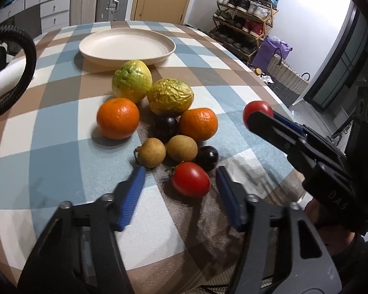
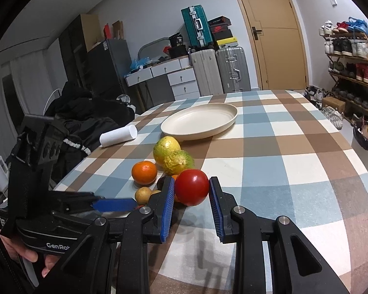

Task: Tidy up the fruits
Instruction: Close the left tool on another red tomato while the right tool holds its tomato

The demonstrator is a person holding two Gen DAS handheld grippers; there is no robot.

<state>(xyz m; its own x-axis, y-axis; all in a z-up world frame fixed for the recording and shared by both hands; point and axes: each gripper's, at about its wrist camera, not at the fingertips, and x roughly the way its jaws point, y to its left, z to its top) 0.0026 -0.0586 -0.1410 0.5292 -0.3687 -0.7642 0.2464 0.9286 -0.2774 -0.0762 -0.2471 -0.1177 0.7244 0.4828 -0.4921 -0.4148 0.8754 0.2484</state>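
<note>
On the checked tablecloth lies a cluster of fruit: a green-yellow citrus [image 1: 132, 80], a wrinkled yellow fruit [image 1: 170, 96], two oranges [image 1: 117, 118] [image 1: 198, 123], two dark round fruits [image 1: 166, 125] [image 1: 207, 158] and two brown longans [image 1: 151, 155] [image 1: 182, 147]. A red tomato [image 1: 190, 179] rests on the cloth between the blue pads of my open left gripper [image 1: 181, 171]. My right gripper [image 2: 191, 181] is shut on a second red tomato [image 2: 191, 187], held above the table to the right of the cluster. Behind the fruit stands an empty cream plate [image 1: 125, 58].
A white paper roll [image 2: 119, 136] lies at the table's left edge, near a black cable loop [image 1: 29, 56]. Off the table stand suitcases [image 2: 218, 71], a shoe rack [image 1: 245, 19] and a woven basket [image 1: 284, 73]. A hand [image 2: 24, 254] holds the left gripper.
</note>
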